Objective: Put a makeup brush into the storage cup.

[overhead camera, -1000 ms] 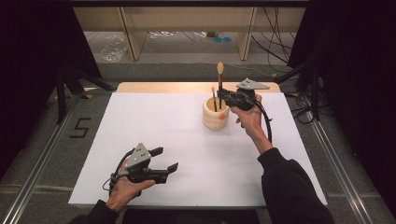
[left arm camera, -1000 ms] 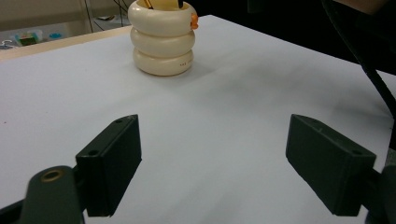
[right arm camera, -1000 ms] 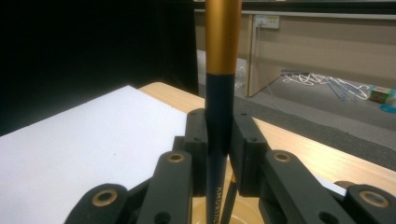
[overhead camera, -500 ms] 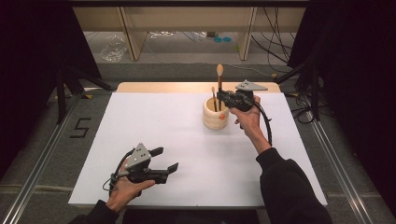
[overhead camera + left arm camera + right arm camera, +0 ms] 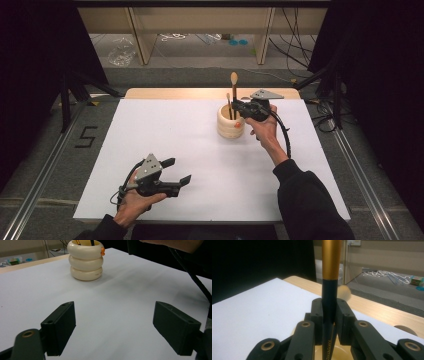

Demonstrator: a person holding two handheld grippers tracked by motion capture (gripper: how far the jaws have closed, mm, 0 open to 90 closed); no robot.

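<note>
A cream ringed holder [image 5: 230, 127] [image 5: 86, 265] stands on the white table toward the back, with a short stick in it. My right gripper [image 5: 236, 106] [image 5: 329, 312] hovers just over its mouth, shut on a long utensil [image 5: 233, 79] [image 5: 330, 277] with a black and gold handle, held upright with its lower end inside the holder [image 5: 343, 351]. Near the front left, my left gripper [image 5: 177, 170] [image 5: 113, 327] rests low over the table. Its jaws are wide open, with nothing between them, and point toward the holder.
The white sheet [image 5: 165, 130] covers a wooden table whose bare edge [image 5: 190, 93] shows at the back. A cable [image 5: 286, 134] trails from the right gripper along the forearm. Shelving legs and loose cables lie on the floor beyond the table.
The right gripper and its upright utensil have sunk very slightly over the holder. The left gripper has stayed where it was.
</note>
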